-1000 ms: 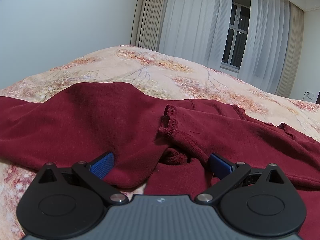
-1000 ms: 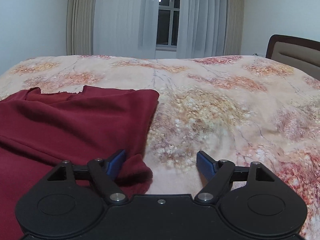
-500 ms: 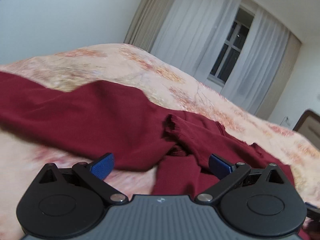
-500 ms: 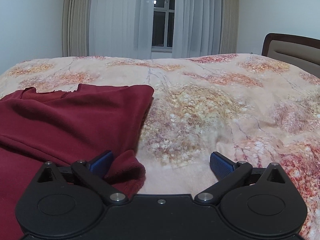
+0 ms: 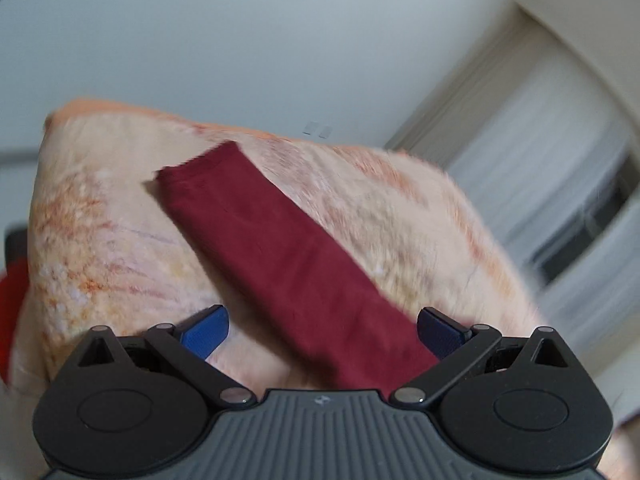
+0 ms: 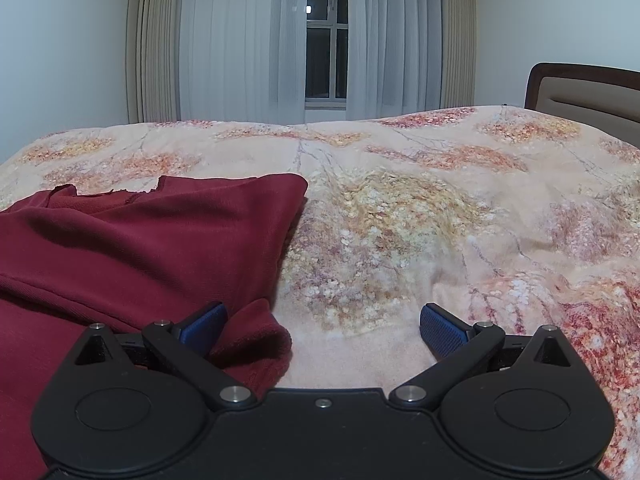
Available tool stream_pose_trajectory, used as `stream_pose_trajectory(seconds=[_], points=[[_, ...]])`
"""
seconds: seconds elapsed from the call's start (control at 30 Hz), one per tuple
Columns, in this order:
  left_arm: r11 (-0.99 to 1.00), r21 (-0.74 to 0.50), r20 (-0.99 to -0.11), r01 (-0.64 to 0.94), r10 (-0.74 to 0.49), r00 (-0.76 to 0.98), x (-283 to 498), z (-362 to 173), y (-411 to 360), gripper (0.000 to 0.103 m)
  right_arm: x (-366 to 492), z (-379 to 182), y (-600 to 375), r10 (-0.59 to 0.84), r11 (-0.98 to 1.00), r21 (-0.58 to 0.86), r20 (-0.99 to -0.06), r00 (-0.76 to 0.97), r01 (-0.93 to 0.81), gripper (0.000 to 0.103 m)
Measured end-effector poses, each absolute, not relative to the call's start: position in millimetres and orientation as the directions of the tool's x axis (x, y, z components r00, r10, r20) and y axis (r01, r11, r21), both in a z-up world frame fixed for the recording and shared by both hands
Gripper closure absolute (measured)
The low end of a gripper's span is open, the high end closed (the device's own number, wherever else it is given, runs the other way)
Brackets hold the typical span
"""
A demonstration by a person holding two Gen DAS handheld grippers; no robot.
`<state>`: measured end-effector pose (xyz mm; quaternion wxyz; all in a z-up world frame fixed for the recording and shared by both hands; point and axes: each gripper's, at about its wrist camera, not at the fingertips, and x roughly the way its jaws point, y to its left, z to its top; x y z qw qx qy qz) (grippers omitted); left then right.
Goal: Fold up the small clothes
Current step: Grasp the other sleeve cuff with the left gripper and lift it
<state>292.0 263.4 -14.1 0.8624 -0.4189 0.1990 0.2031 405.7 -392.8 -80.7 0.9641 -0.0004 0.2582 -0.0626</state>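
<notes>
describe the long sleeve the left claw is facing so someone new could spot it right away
Start at the bed's floral peach bedspread, which fills the middle of the left wrist view. A long, flat dark red sleeve runs diagonally across it, from the open left claw up to a squared cuff at the far end. It is the only solid, unpatterned strip on the mottled cover.

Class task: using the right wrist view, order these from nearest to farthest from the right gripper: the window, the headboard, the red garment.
From the right gripper:
1. Red garment, lower left, a fold lying at the left fingertip.
2. Headboard, far right, beyond the bedspread.
3. Window, centre top, behind the curtains on the far wall.
</notes>
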Motion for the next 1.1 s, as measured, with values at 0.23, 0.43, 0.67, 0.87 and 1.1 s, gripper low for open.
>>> stream_pose_trajectory(seconds=[0.23,0.43,0.67,0.87,1.1], points=[[0.446,-0.706,-0.485,-0.55,0.263,0.834,292,-24,275,0.061,406,-81,-393,-0.12,0.992,-0.032,-0.497,0.859,0.12,0.0],[0.457,-0.679,-0.48,-0.575,0.317,0.818,299,-33,278,0.09,405,-81,-393,-0.12,0.992,-0.032,-0.497,0.859,0.12,0.0],[0.671,-0.563,-0.312,-0.482,0.367,0.876,325,21,247,0.098,405,-81,-393,-0.119,0.992,-0.029,-0.496,0.86,0.121,0.0],[0.892,-0.375,-0.019,-0.254,0.266,0.964,355,104,176,0.098,404,-80,-395,-0.108,0.993,-0.011,-0.49,0.865,0.118,0.0],[0.997,-0.063,0.11,0.048,-0.041,0.993,384,142,50,0.098,402,-80,-398,-0.093,0.993,0.015,-0.481,0.872,0.114,0.0]])
